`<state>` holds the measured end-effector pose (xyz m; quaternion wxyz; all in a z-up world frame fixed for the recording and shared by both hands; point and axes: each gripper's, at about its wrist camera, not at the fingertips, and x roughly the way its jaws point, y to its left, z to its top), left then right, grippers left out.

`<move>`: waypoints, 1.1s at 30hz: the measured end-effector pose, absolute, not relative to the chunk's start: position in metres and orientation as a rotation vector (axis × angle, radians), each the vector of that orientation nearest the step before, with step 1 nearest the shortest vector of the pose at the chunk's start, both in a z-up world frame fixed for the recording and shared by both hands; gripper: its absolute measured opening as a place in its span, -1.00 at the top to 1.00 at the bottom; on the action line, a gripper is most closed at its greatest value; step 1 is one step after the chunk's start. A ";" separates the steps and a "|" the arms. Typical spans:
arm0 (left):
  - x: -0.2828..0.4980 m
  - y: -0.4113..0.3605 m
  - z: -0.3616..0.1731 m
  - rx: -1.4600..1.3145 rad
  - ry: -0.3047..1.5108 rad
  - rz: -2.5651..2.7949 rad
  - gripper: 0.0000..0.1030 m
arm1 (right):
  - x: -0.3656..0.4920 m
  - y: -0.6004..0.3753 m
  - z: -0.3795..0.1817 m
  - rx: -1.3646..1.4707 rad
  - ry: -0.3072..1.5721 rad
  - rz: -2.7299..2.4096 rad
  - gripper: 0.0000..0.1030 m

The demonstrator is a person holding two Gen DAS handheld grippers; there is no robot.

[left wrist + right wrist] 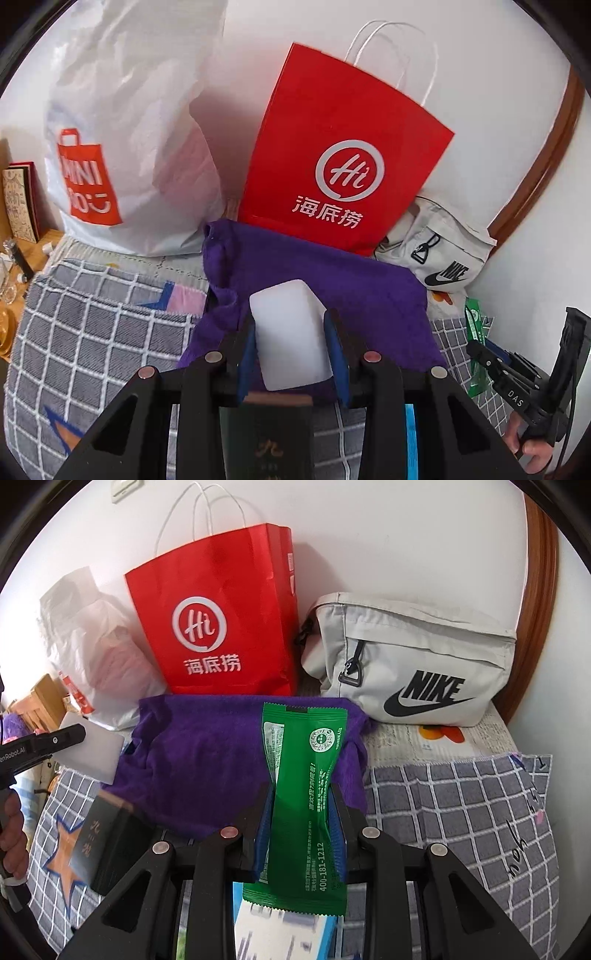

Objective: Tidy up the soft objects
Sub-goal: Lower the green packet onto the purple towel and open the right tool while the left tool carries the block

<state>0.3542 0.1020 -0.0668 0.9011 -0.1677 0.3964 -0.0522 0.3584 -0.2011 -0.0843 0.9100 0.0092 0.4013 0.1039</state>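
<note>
My left gripper (291, 325) is shut on a white sponge block (288, 332), held above a purple towel (314, 280) that lies on the checked bedding. The right gripper (301, 794) is shut on a green sachet (303, 794), pinched at its middle, also over the purple towel (199, 760). In the right wrist view the left gripper (70, 738) and the white sponge block (96, 753) show at the left edge. The right gripper (480, 350) with the green sachet (474, 321) shows at the right of the left wrist view.
A red paper bag (343, 155) stands against the wall behind the towel, a white plastic bag (122, 140) to its left and a grey pouch (413, 661) to its right. A dark box (107, 834) lies on the grey checked blanket (461, 812). A wooden bed frame (546, 147) curves at the right.
</note>
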 end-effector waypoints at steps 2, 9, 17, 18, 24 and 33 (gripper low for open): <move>0.365 0.103 -0.073 -0.354 0.834 -0.112 0.35 | 0.371 -0.199 -0.090 0.023 0.835 0.219 0.45; 0.408 0.101 -0.093 -0.363 0.880 -0.116 0.35 | 0.411 -0.190 -0.105 -0.004 0.861 0.225 0.45; 0.453 0.100 -0.111 -0.368 0.942 -0.103 0.35 | 0.460 -0.174 -0.120 -0.034 0.913 0.246 0.44; 0.458 0.101 -0.114 -0.373 0.948 -0.100 0.35 | 0.467 -0.172 -0.124 -0.034 0.926 0.246 0.43; 0.473 0.105 -0.131 -0.420 0.980 -0.125 0.35 | 0.485 -0.168 -0.149 -0.043 0.989 0.241 0.43; 0.482 0.101 -0.145 -0.467 0.989 -0.183 0.34 | 0.495 -0.178 -0.169 0.013 1.055 0.263 0.37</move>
